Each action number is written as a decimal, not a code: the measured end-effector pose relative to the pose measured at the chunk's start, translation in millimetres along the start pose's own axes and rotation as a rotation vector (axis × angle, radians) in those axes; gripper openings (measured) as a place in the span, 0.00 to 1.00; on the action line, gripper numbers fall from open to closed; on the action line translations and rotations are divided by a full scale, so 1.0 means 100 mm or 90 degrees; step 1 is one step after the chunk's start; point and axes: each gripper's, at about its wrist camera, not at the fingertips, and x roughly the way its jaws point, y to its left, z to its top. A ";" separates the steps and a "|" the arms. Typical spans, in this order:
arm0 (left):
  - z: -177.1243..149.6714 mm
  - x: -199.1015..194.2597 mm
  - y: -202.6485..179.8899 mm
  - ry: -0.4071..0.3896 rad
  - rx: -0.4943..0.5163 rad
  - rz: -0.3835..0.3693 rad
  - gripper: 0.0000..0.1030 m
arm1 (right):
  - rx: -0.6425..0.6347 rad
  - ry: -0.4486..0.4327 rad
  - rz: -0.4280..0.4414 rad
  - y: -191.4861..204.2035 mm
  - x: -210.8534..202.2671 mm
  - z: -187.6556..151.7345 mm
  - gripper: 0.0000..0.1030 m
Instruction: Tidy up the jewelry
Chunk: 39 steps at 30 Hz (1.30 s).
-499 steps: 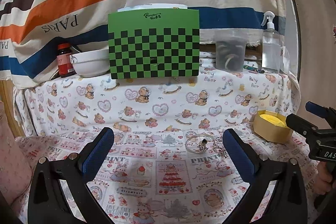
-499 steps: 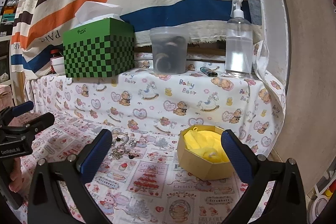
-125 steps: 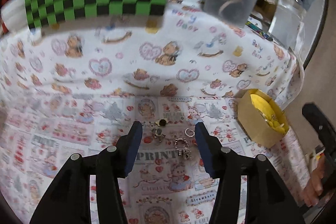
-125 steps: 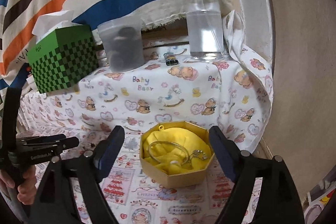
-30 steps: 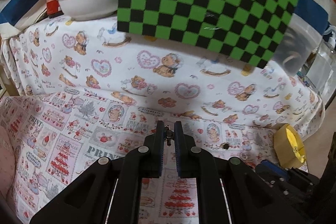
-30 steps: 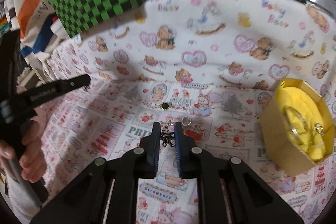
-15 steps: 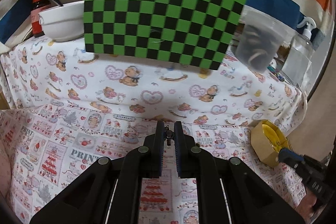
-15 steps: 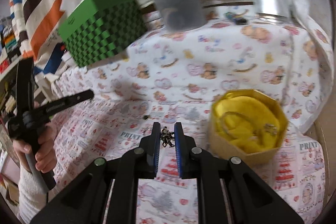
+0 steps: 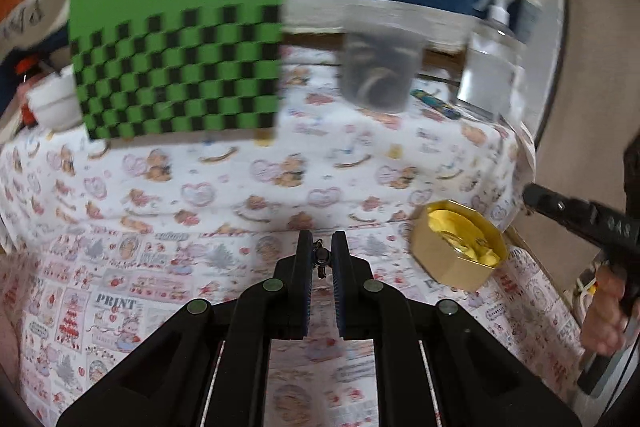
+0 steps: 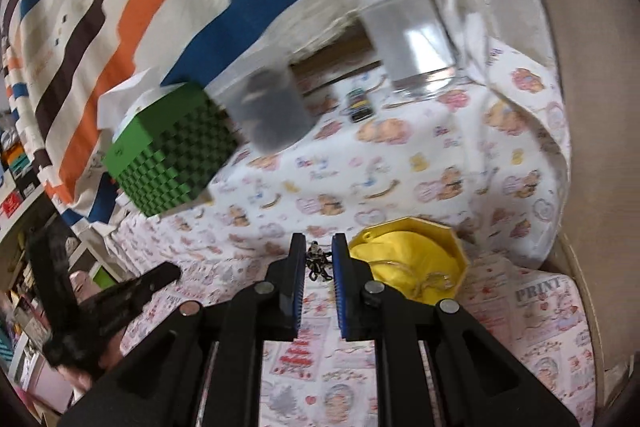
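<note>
- Both grippers have lifted off the printed cloth since a second ago and swung toward the yellow-lined box (image 10: 408, 255).
- Left gripper (image 9: 320, 259) is clamped on a small dark charm (image 9: 321, 258); right gripper (image 10: 318, 263) is clamped on a beaded trinket (image 10: 318, 261) just beside the box.
- A bangle already lies in the box; these two pieces are not yet dropped in.
- Behind the box, a shelf carries the checkered tissue box (image 9: 176, 67), a plastic cup (image 9: 380, 67) and a pump bottle (image 9: 492, 67).

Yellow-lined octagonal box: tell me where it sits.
The octagonal box sits on the printed cloth, lower right in the left wrist view, right of the left tool.
</note>
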 end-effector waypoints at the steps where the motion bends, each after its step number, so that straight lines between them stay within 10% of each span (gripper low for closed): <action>1: 0.00 -0.01 -0.08 -0.011 0.006 0.003 0.08 | 0.011 0.007 0.004 -0.05 0.01 0.01 0.12; 18: 0.24 0.96 -1.10 0.116 -0.027 -0.160 0.08 | 0.185 0.047 0.013 -0.87 0.26 0.00 0.12; 23: 0.21 1.06 -1.15 0.121 -0.022 -0.131 0.09 | 0.206 0.056 0.023 -0.97 0.35 -0.01 0.13; 31: 0.30 0.85 -0.99 0.080 -0.016 -0.087 0.26 | 0.217 0.049 0.026 -0.96 0.36 -0.01 0.43; 39: 0.25 0.32 -0.88 -0.008 0.078 0.019 0.70 | 0.186 0.019 0.001 -0.84 0.18 0.05 0.57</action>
